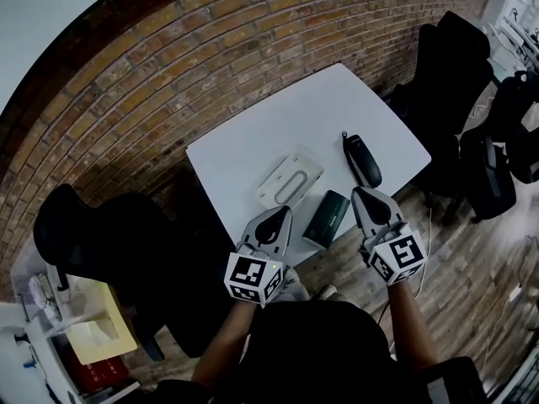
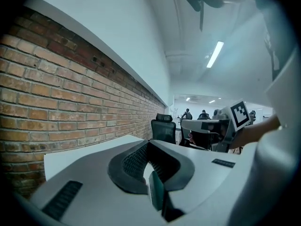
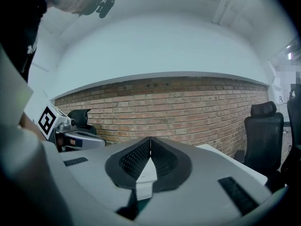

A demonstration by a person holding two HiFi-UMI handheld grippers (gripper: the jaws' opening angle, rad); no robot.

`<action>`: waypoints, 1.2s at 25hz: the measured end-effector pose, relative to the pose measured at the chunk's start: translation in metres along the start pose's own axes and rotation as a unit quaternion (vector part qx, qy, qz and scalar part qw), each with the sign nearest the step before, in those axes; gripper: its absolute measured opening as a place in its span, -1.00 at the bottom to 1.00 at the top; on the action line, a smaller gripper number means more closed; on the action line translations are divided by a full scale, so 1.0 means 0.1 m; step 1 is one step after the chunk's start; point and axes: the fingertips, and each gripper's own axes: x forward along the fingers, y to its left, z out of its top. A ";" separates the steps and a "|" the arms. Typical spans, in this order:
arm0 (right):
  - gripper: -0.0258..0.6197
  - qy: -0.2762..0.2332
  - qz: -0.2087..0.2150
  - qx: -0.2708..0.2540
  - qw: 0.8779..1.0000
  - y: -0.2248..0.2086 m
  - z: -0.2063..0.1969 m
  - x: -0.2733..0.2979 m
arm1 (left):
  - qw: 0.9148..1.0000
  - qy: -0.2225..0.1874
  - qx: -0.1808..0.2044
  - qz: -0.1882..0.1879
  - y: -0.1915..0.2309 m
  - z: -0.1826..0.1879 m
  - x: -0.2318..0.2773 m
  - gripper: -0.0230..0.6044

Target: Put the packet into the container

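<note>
A dark green packet point(image 1: 327, 218) lies flat near the front edge of the white table point(image 1: 253, 146). Just behind it sits a flat white container point(image 1: 289, 180) with an oblong recess. My left gripper point(image 1: 278, 215) hovers at the table's front edge, left of the packet, jaws together and empty. My right gripper point(image 1: 364, 194) hangs to the packet's right, its jaws also meeting with nothing in them. In the left gripper view the packet's green edge point(image 2: 156, 192) shows below the shut jaws point(image 2: 149, 142). In the right gripper view the jaws point(image 3: 150, 138) meet at the tip.
A black oblong object point(image 1: 362, 160) lies on the table right of the container. A brick wall point(image 1: 126, 91) runs behind the table. Black office chairs point(image 1: 455, 66) stand to the right and another point(image 1: 93, 234) to the left. Wooden floor point(image 1: 472, 259) lies at the right.
</note>
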 end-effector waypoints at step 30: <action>-0.91 0.044 0.094 0.014 0.995 -0.56 -0.23 0.44 | 0.994 0.074 -0.031 0.078 -0.47 -0.65 0.48 -0.14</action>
